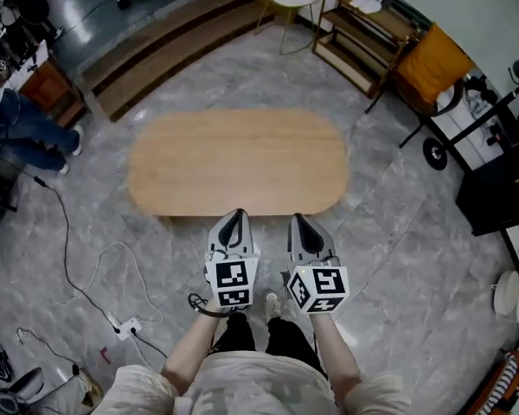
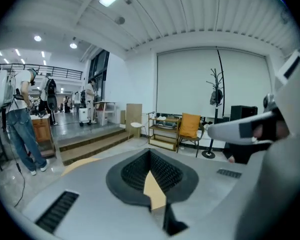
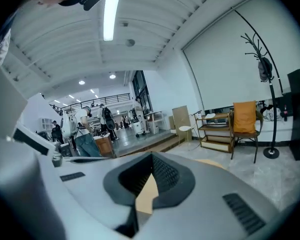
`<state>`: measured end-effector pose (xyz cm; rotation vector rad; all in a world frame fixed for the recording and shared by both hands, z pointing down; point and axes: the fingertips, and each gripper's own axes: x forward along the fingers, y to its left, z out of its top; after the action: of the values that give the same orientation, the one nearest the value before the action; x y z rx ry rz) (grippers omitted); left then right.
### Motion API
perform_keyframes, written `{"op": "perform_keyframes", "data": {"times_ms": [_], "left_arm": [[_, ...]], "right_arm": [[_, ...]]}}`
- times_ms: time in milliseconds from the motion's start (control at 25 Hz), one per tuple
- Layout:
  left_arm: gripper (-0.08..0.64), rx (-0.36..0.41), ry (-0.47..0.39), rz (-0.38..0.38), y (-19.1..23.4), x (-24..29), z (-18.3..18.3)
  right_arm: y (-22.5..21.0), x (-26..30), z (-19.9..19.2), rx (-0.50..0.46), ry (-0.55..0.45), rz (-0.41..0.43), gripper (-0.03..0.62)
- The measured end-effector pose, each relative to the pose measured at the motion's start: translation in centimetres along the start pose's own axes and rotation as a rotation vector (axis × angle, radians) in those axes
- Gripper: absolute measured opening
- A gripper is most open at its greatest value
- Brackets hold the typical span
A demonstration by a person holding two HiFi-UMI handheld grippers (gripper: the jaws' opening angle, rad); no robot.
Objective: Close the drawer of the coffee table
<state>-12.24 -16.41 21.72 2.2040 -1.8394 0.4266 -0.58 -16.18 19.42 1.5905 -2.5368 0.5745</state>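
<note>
Judging by its build, the coffee table (image 1: 238, 162) is a stiff, fairly heavy piece. It has a long oval top of pale, smooth wood with rounded ends and a matte finish. It stands on a grey veined stone-look floor (image 1: 389, 232) that would let it skid if shoved hard.

The drawer sits somewhere under that top. From the head view no front juts past the table's near edge, so it may already be in, though the top could be hiding it. A drawer of this sort should be rigid and light on its runners. It wants a flat, even push at the middle of its front rather than a pinch.

The left gripper (image 1: 234, 217) and right gripper (image 1: 299, 220) hang side by side just off the table's near edge, above it. Each has its ribbed black pads pressed together on nothing. A white cable (image 1: 78, 275) trails on the floor off the table's left end.
</note>
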Motion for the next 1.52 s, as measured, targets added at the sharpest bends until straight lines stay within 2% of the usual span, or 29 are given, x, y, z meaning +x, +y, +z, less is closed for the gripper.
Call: {"op": "perform_keyframes", "data": {"times_ms": [120, 240, 360, 480, 680, 760, 920, 1200, 1520], "left_arm": [[0.009, -0.081, -0.071, 0.001, -1.5, -5.9, 6.5], [0.008, -0.137, -0.143, -0.019, -3.3, -10.3, 10.3], [0.008, -0.104, -0.215, 0.002, -4.1, -13.7, 13.3], [0.008, -0.084, -0.27, 0.02, -3.9, -15.9, 15.1], [0.008, -0.046, -0.298, 0.063, -1.7, -17.0, 14.6], [0.008, -0.04, -0.296, 0.086, -0.9, -17.4, 14.1], [0.008, -0.051, -0.281, 0.103, -0.8, -17.9, 13.7], [0.008, -0.042, -0.266, 0.074, -1.3, -17.9, 12.8], [0.008, -0.034, -0.268, 0.03, -1.4, -17.6, 13.4]], "right_arm": [[1.9, -3.8, 5.2, -0.014, -0.03, 0.009, 0.006], [3.8, -7.2, 8.3, -0.035, -0.058, 0.043, 0.006], [6.2, -9.5, 10.1, -0.086, -0.075, 0.114, 0.006], [8.5, -11.1, 11.2, -0.194, -0.091, 0.169, 0.006], [11.5, -11.4, 11.3, -0.367, -0.139, 0.188, 0.006], [12.2, -11.6, 10.9, -0.354, -0.13, 0.205, 0.006], [12.1, -11.8, 10.3, -0.245, -0.089, 0.232, 0.006], [12.3, -12.1, 9.6, -0.213, -0.079, 0.22, 0.006], [11.6, -12.4, 9.1, -0.181, -0.059, 0.188, 0.006]]}}
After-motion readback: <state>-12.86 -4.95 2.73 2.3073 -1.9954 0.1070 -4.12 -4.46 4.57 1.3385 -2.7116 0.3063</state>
